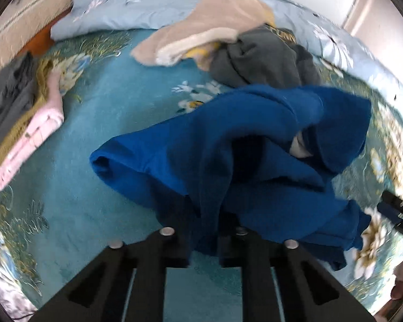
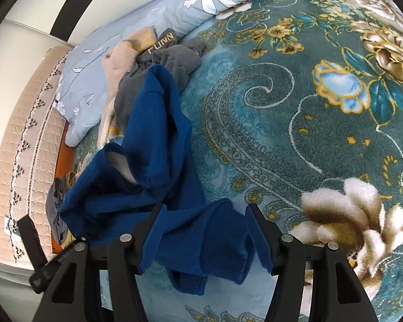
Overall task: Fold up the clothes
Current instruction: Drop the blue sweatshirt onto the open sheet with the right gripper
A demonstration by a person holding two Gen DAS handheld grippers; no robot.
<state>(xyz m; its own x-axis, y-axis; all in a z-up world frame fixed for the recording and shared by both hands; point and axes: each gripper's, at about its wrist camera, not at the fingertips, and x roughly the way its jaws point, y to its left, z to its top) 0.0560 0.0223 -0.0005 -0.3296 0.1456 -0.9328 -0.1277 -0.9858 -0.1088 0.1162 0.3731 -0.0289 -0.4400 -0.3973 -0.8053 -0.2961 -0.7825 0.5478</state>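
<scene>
The blue sweatshirt (image 1: 228, 155) lies bunched and twisted on the teal floral blanket (image 2: 295, 123), just in front of a heap of unfolded clothes made up of a grey garment (image 1: 266, 59) and a beige one (image 1: 209, 24). The left gripper (image 1: 204, 238) is pinched on a thick gather of the blue fabric, which rises between its fingers and hides the tips. The right gripper (image 2: 204, 220) stands spread, its fingers either side of a ribbed hem or cuff, with cloth draped across the left finger (image 2: 147, 228); nothing is clamped there. The likeliest trouble is that the left tongs hold several layers at once, so lifting would drag the garment up as a knot and not open it flat. The right tongs could close on the wrong edge, since I cannot tell hem from sleeve in this crumple. The sweatshirt also touches the grey garment, so a pull may tow the heap along. A folded stack (image 1: 21, 118) sits well apart at the left.
</scene>
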